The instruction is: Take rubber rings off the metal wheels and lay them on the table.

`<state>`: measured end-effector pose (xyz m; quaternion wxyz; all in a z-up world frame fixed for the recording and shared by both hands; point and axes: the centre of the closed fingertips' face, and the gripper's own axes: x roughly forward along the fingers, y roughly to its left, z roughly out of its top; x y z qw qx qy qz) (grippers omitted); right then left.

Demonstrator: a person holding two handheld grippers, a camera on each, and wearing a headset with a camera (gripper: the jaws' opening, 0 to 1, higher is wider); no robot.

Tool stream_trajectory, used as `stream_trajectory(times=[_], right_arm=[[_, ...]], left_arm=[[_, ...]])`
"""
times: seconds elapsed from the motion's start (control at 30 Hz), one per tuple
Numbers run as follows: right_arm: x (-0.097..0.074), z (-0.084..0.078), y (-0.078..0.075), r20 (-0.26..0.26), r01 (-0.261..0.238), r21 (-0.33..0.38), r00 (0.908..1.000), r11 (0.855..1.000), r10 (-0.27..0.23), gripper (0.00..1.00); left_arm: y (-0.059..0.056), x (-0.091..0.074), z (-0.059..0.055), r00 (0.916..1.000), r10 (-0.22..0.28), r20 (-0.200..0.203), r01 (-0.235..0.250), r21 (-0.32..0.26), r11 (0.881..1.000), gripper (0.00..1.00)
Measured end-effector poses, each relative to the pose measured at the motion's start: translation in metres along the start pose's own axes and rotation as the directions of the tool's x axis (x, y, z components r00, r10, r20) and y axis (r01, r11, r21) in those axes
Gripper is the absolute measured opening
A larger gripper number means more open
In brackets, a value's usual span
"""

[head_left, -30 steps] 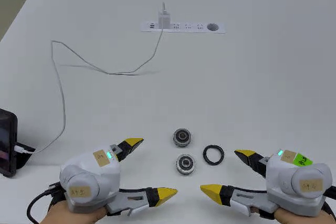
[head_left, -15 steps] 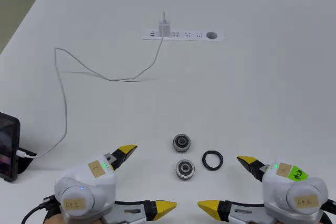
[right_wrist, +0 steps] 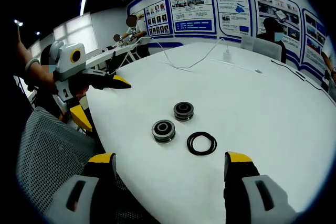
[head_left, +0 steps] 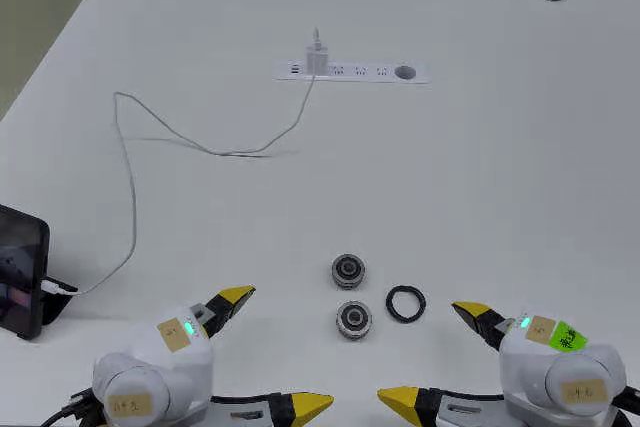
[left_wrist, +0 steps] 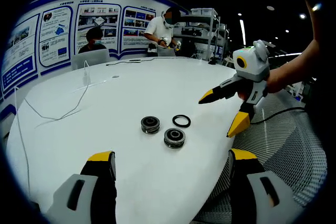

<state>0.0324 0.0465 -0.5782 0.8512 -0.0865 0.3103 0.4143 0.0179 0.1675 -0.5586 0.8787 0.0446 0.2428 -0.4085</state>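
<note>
Rubber ring (head_left: 405, 303): lies flat on the table (head_left: 480, 177), off its wheel
Near wheel (head_left: 353, 319): just left of the ring
Far wheel (head_left: 347, 269): beyond the ring, to its left
Left gripper (head_left: 278, 349): jaws spread wide, empty, left of the ring past the 2 wheels
Right gripper (head_left: 430, 354): jaws spread wide, empty, near the ring's right side
Risk: a wheel may roll away when a jaw hooks its rubber, unless the other gripper pins it
Writing: stickers (head_left: 175, 335) on the grippers and wall posters (right_wrist: 194, 9), none readable
</note>
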Motion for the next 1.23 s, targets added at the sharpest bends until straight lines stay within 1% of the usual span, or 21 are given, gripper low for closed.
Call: stream_trajectory(times=[0.13,0.27,0.33,0.5,0.67,0.9,1.23], right_arm=[[-0.004,-0.001,0.003,-0.001,0.012,-0.019,0.9999,1.000,-0.012,0.86],[-0.008,-0.002,0.004,0.003,0.028,-0.037,0.9996,0.999,-0.028,0.86],[-0.010,-0.004,0.004,0.001,0.036,-0.041,0.9993,0.998,-0.036,0.86],[-0.015,-0.009,0.004,-0.001,0.048,-0.045,0.9989,0.998,-0.048,0.86],[-0.020,-0.011,0.000,-0.003,0.061,-0.044,0.9981,0.997,-0.061,0.87],[-0.021,-0.011,-0.004,-0.005,0.070,-0.045,0.9975,0.997,-0.070,0.87],[-0.020,-0.009,-0.006,-0.004,0.069,-0.047,0.9976,0.996,-0.070,0.87]], left_arm=[[-0.001,-0.004,-0.003,0.9998,0.020,0.001,-0.020,-0.006,1.000,0.91],[0.002,-0.008,-0.005,0.9990,0.044,0.008,-0.044,-0.025,0.999,0.90],[0.003,-0.010,-0.005,0.9986,0.051,0.012,-0.051,-0.026,0.998,0.90],[0.005,-0.014,-0.006,0.9980,0.060,0.018,-0.060,-0.025,0.998,0.91],[0.009,-0.018,-0.008,0.9974,0.071,0.017,-0.070,-0.024,0.997,0.92],[0.011,-0.022,-0.011,0.9968,0.079,0.011,-0.079,-0.019,0.997,0.93],[0.017,-0.026,-0.011,0.9962,0.087,0.009,-0.086,-0.009,0.996,0.92]])
